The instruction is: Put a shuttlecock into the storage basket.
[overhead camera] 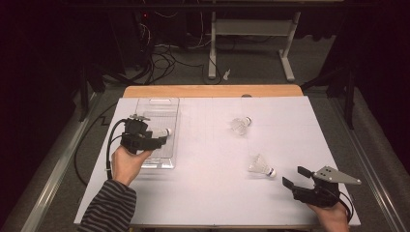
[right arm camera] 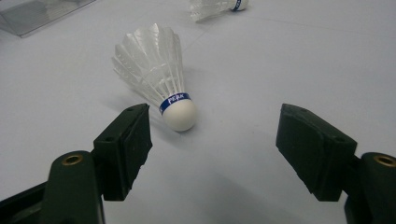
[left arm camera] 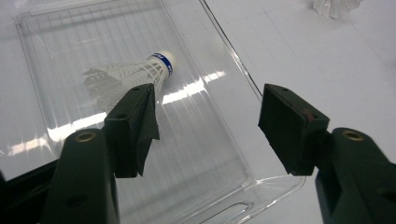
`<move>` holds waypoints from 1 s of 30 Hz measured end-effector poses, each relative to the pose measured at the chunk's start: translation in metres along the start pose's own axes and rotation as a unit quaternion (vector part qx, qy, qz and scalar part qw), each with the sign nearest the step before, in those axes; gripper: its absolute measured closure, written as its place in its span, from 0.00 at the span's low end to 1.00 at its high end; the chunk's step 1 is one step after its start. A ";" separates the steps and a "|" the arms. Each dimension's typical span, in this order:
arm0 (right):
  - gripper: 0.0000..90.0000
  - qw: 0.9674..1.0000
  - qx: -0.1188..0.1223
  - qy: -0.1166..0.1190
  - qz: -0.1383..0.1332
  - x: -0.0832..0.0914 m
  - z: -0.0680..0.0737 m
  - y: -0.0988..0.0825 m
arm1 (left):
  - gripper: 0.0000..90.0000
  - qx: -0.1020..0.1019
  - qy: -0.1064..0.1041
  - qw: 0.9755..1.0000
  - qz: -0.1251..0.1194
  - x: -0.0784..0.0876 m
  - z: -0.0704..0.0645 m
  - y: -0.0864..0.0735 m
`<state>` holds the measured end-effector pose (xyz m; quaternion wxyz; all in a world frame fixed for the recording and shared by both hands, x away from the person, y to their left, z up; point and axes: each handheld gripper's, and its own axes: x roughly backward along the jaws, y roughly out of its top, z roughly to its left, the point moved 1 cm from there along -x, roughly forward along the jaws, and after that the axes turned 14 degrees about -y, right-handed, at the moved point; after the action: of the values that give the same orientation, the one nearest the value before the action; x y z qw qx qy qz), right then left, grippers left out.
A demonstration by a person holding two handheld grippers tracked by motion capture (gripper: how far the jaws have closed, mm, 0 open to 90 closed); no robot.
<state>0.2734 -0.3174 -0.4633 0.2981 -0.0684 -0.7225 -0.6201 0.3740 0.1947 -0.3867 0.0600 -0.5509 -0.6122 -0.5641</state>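
Shuttlecock [right arm camera: 156, 70] lies on the desk [overhead camera: 203, 193] well right of the clear tray [overhead camera: 171, 108], right hand-held gripper [right arm camera: 212, 144] wide open, empty, just before it; judged feather-light, skirt crushable, so grip the firm cork.

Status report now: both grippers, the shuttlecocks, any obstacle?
Left gripper open over tray, one shuttlecock inside. Right gripper open, near shuttlecock just ahead. Far shuttlecock loose on table. Nothing in the way.
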 end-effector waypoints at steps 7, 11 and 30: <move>0.30 1.000 -0.001 0.000 0.001 0.000 0.000 0.000 | 0.42 -0.004 0.000 1.000 -0.005 0.003 -0.002 -0.003; 0.30 1.000 0.000 0.000 0.000 0.000 0.000 0.000 | 0.42 -0.007 0.000 1.000 -0.009 0.006 -0.003 -0.005; 0.30 1.000 0.000 0.000 0.000 0.000 0.000 0.000 | 0.41 -0.018 -0.001 0.999 -0.030 0.012 -0.009 -0.021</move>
<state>0.2733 -0.3174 -0.4631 0.2975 -0.0684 -0.7226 -0.6202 0.3484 0.2002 -0.3885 0.0326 -0.5336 -0.6187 -0.5758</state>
